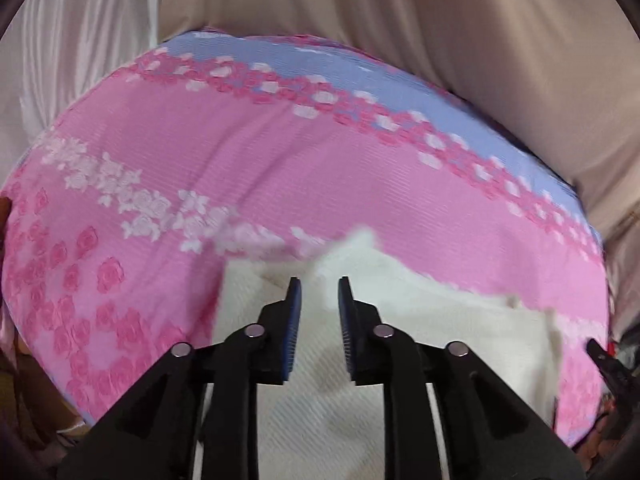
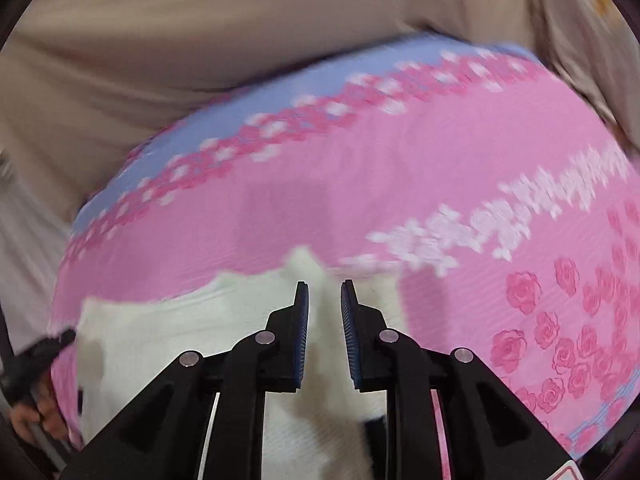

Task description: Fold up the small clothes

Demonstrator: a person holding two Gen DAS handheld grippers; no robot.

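A small white knitted garment (image 1: pixel 440 320) lies on a pink and blue rose-patterned cloth (image 1: pixel 240 160). My left gripper (image 1: pixel 319 282) is open above the garment's near left part, nothing between its fingers. In the right wrist view the same white garment (image 2: pixel 160 340) lies low and to the left on the patterned cloth (image 2: pixel 400 180). My right gripper (image 2: pixel 324 285) is open over the garment's upper edge and holds nothing. The other gripper's black tip (image 1: pixel 600 354) shows at the right edge of the left wrist view, and at the left edge of the right wrist view (image 2: pixel 44 348).
Beige fabric (image 1: pixel 440 20) hangs behind the patterned surface, with a white curtain (image 1: pixel 80 40) at the far left. The patterned cloth ends at a rounded far edge (image 1: pixel 320 52). A hand (image 2: pixel 36 416) holds the other gripper at the lower left of the right wrist view.
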